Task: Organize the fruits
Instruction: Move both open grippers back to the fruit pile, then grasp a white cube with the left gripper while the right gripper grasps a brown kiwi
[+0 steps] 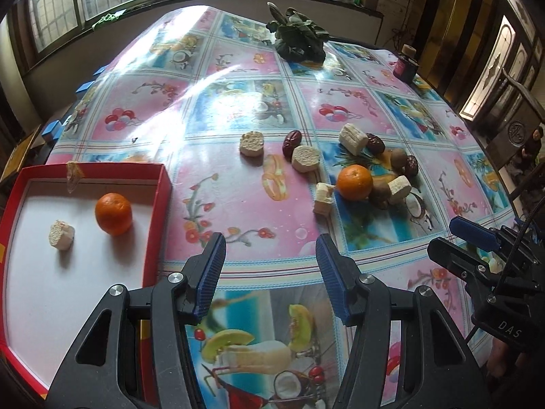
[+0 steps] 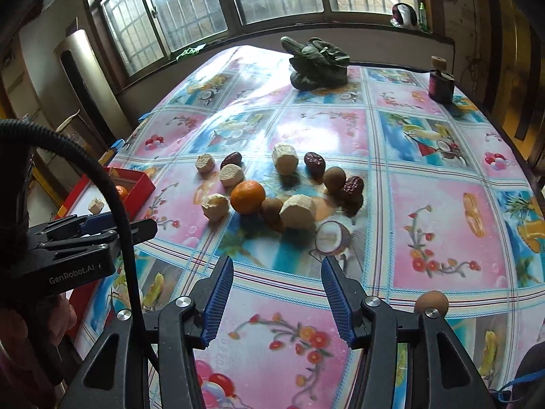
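Observation:
A red tray with a white floor sits at the table's left and holds an orange and a pale cut chunk. A cluster lies mid-table: an orange, several pale chunks, red dates and brown kiwis. One kiwi lies apart near my right gripper. My left gripper is open and empty beside the tray's right wall. My right gripper is open and empty in front of the cluster.
A leafy green vegetable lies at the table's far side. A small dark jar stands at the far right corner. The table has a glossy patterned cloth. Windows run along the back wall.

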`<state>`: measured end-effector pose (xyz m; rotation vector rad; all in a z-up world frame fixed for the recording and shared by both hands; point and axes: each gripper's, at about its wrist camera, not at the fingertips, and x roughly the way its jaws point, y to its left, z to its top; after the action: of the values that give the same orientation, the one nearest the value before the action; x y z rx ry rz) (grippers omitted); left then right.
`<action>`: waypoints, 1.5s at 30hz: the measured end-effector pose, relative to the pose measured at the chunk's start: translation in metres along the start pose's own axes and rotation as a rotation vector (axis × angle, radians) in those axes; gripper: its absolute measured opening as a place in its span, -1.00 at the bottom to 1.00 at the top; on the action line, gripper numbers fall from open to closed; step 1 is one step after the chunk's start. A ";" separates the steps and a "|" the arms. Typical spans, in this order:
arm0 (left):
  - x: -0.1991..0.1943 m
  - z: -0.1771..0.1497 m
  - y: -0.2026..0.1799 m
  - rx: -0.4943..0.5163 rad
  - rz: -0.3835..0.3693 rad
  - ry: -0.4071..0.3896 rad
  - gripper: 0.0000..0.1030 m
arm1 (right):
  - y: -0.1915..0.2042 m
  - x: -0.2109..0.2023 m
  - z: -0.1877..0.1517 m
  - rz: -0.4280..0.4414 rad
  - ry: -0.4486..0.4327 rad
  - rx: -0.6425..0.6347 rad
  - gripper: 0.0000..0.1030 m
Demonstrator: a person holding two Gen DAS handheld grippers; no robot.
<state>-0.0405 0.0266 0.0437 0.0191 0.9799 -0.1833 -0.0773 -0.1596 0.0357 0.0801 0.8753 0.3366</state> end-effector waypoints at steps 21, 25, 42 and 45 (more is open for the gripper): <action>0.049 0.024 -0.032 0.041 -0.045 0.068 0.07 | -0.071 -0.028 -0.014 -0.125 0.001 0.104 0.02; 0.052 0.026 -0.033 0.048 -0.038 0.065 0.07 | -0.077 -0.020 -0.015 -0.142 0.033 0.124 0.02; 0.050 0.021 -0.027 0.095 -0.016 0.041 -0.68 | -0.063 -0.008 -0.019 -0.171 0.066 0.064 -0.53; 0.042 0.016 -0.023 0.086 0.000 0.035 -0.72 | -0.056 -0.012 -0.021 -0.124 0.050 0.066 -0.53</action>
<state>-0.0083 -0.0032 0.0194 0.1015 1.0059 -0.2263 -0.0860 -0.2180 0.0200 0.0788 0.9362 0.1944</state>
